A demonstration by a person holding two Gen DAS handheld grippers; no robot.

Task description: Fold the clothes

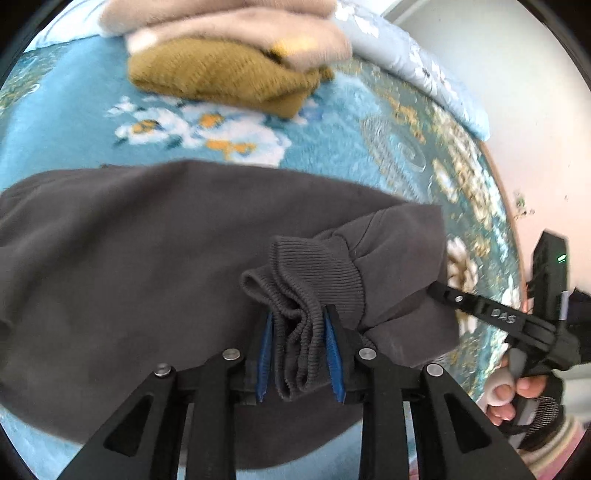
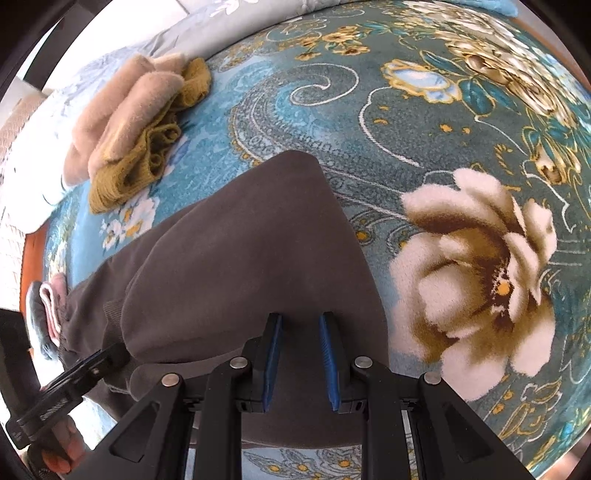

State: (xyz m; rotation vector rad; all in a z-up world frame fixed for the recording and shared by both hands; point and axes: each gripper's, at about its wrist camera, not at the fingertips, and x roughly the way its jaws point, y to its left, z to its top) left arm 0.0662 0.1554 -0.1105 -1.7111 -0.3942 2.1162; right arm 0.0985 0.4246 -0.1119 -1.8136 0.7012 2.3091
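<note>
A dark grey sweatshirt point(image 1: 147, 258) lies on the blue floral blanket point(image 1: 332, 147). My left gripper point(image 1: 299, 321) is shut on its bunched ribbed cuff point(image 1: 306, 295), with the sleeve folded over the body. My right gripper point(image 2: 300, 321) hovers over the grey sweatshirt point(image 2: 240, 258), its jaws apart with nothing between the blue pads. The right gripper also shows at the right edge of the left wrist view point(image 1: 436, 291), beside the folded cloth. The left gripper shows at the lower left of the right wrist view point(image 2: 114, 354).
A stack of folded clothes, a mustard knit sweater point(image 1: 221, 74) under beige fleece point(image 1: 229, 26), sits at the far side of the blanket; it also shows in the right wrist view point(image 2: 129, 122). A pale floral quilt point(image 1: 424, 62) lies along the bed's edge by the wall.
</note>
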